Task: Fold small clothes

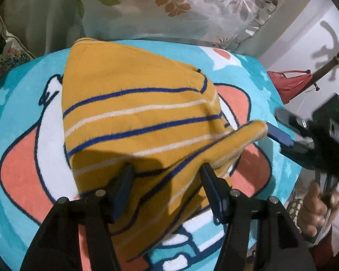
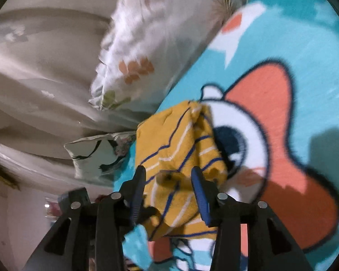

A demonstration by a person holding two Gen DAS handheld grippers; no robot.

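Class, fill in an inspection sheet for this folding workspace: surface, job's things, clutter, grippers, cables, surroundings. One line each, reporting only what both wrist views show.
Surface: turquoise plush blanket with coral and white cartoon print, spread out.
Job's things: mustard-yellow knit garment with blue and white stripes, partly folded, its near edge lifted off the blanket.
Clutter: nothing seen on the blanket besides the garment.
Grippers: left gripper open, garment edge between its fingers; right gripper open, straddling the garment; a bare hand holds it.
Cables: nothing seen.
Surroundings: white leaf-print pillow, small floral cushion, pale curtain, red cloth on a wooden pole.
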